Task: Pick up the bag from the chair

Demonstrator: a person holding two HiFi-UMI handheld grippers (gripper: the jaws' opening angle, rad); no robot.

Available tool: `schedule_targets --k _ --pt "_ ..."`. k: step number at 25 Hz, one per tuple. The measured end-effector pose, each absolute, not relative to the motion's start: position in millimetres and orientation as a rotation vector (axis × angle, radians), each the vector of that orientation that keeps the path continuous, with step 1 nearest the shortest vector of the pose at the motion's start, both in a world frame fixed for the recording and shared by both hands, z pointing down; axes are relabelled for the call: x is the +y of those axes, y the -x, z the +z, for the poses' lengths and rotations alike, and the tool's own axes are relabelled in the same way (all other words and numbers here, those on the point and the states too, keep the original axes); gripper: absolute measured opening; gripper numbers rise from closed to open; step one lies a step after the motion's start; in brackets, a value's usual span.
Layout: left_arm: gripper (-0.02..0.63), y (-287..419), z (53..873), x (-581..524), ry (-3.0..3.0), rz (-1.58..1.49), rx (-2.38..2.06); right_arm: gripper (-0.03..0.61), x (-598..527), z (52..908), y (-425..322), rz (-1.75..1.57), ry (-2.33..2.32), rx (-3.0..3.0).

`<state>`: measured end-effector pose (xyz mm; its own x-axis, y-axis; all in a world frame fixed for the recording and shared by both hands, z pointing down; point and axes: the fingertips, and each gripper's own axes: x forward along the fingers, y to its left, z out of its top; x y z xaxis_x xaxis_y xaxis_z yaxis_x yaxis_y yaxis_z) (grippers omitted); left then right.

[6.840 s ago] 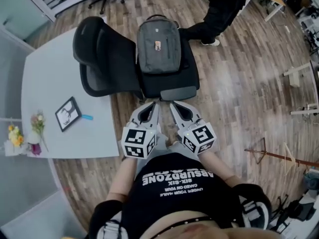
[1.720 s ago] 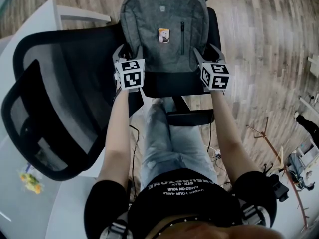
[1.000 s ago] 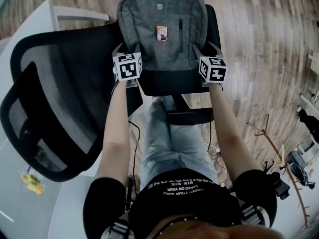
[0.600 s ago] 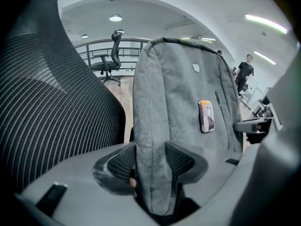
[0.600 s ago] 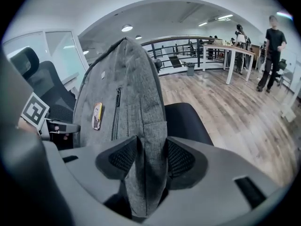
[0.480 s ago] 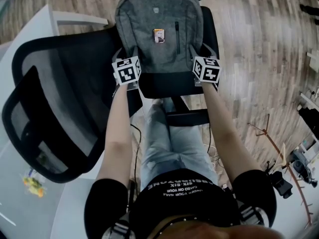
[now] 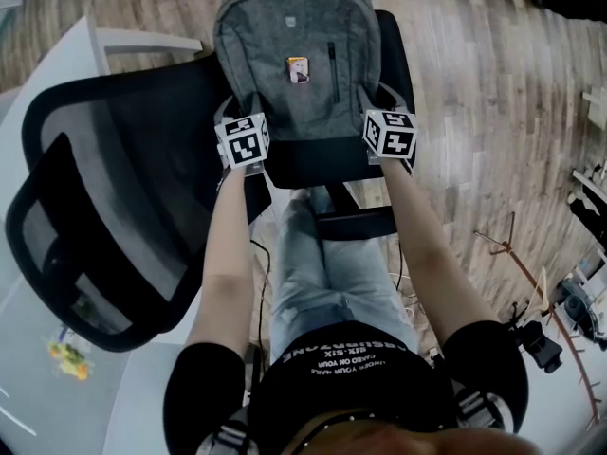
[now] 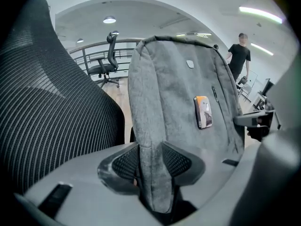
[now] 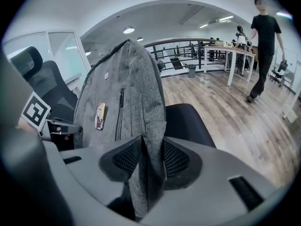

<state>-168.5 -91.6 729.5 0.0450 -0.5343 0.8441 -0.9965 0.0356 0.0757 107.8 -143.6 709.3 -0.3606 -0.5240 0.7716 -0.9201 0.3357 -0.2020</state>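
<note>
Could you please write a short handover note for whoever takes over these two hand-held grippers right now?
Left hand-held gripper: shut on the bag, at its left side edge, low down.
Right hand-held gripper: shut on its right side edge.
Bag: upright over the chair seat, front toward the person.
Done: both grips are on.
Left to do: lift it clear of the chair; whether it has left the seat yet I cannot tell.

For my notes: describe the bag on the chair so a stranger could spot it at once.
Find the black mesh office chair beside the white table. At its seat stands a grey fabric backpack, its side edges pinched by the left gripper and right gripper. Unlike the black chair around it, it is grey, with a small orange tag and a vertical zip on its front.
</note>
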Motion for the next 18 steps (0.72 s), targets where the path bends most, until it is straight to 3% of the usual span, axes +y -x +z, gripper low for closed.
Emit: schedule_targets --k 18 --pt "0.117 159.6 721.3 -85.5 -1.61 0.843 -1.459 0.098 -135.1 700.8 -108.0 0.892 -1.229 -2.031"
